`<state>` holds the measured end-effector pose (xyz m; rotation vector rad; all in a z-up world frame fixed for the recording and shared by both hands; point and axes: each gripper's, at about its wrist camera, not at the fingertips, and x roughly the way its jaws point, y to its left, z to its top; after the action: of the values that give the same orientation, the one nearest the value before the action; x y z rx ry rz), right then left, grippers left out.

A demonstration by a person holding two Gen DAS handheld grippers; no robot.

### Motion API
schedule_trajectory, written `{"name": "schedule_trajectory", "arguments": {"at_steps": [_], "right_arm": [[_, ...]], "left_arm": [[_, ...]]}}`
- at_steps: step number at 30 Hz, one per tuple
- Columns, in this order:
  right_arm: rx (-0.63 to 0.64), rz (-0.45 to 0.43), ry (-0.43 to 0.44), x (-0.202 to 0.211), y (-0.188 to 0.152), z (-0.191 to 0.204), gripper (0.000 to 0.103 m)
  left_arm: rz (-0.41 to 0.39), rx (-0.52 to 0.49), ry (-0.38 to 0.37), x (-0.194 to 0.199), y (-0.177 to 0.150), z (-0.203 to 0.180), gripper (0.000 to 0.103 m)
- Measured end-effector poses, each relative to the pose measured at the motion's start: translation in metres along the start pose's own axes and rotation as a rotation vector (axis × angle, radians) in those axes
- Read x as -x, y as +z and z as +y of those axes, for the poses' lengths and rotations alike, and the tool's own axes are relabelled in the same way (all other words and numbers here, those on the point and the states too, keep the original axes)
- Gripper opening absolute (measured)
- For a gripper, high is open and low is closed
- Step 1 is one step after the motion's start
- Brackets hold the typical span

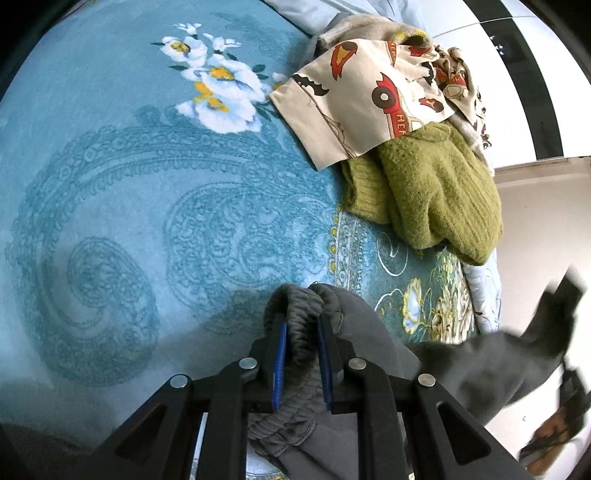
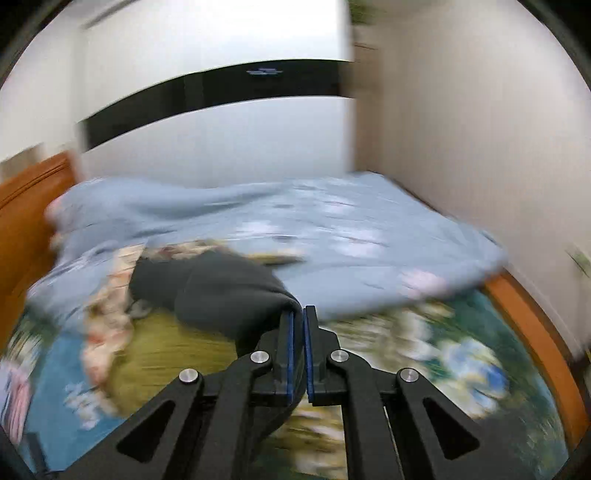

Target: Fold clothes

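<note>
Left wrist: my left gripper (image 1: pixel 301 325) is clamped on the grey trousers (image 1: pixel 476 373) at the waistband, above the bed (image 1: pixel 110 184). Right wrist, blurred: my right gripper (image 2: pixel 297 314) pinches their edge. I judge both need even tension before laying flat.

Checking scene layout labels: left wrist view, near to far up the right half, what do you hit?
Left claw shut on the grey garment's ribbed waistband → green knit sweater → cream fire-truck print garment lying partly over it → grey garment at the top of the pile.
</note>
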<state>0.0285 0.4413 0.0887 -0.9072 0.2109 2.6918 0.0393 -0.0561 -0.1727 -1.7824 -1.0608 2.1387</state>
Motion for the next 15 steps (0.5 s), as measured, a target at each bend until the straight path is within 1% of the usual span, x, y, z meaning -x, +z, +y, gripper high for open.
{"name": "schedule_trajectory", "arguments": {"at_steps": [1,2,4,5,6,8,10,12,14,15], "right_arm": [[-0.025,0.034,-0.048,-0.005,-0.011,-0.025,0.003],[-0.035,0.064,-0.083,-0.011,-0.024,-0.042,0.003],[-0.067,0.179,-0.156,-0.033,-0.065,-0.078,0.003],[-0.090,0.224,-0.175,-0.040,-0.081,-0.092,0.003],[-0.136,0.276,-0.188,-0.048,-0.102,-0.109,0.003],[-0.243,0.349,-0.195,-0.057,-0.137,-0.134,0.003],[-0.332,0.387,-0.172,-0.058,-0.160,-0.150,0.003],[-0.331,0.383,-0.164,-0.052,-0.165,-0.149,0.003],[-0.297,0.352,-0.158,-0.040,-0.154,-0.146,0.003],[-0.298,0.321,-0.136,-0.034,-0.142,-0.145,0.003]], "left_arm": [[0.001,0.001,0.000,-0.001,0.000,0.000,0.018],[0.001,0.003,0.000,-0.001,-0.001,-0.001,0.018],[0.003,0.005,-0.001,-0.003,-0.001,-0.001,0.018],[0.003,0.002,0.002,-0.002,-0.002,-0.001,0.018],[0.004,0.000,0.004,-0.001,-0.003,-0.001,0.018],[0.004,-0.010,0.009,0.001,-0.005,-0.001,0.018],[0.003,-0.021,0.012,0.002,-0.007,-0.002,0.018],[0.001,-0.032,0.012,0.003,-0.007,-0.003,0.018],[-0.014,-0.053,0.007,0.006,-0.009,-0.007,0.018],[-0.025,-0.068,0.003,0.008,-0.010,-0.009,0.017]]}}
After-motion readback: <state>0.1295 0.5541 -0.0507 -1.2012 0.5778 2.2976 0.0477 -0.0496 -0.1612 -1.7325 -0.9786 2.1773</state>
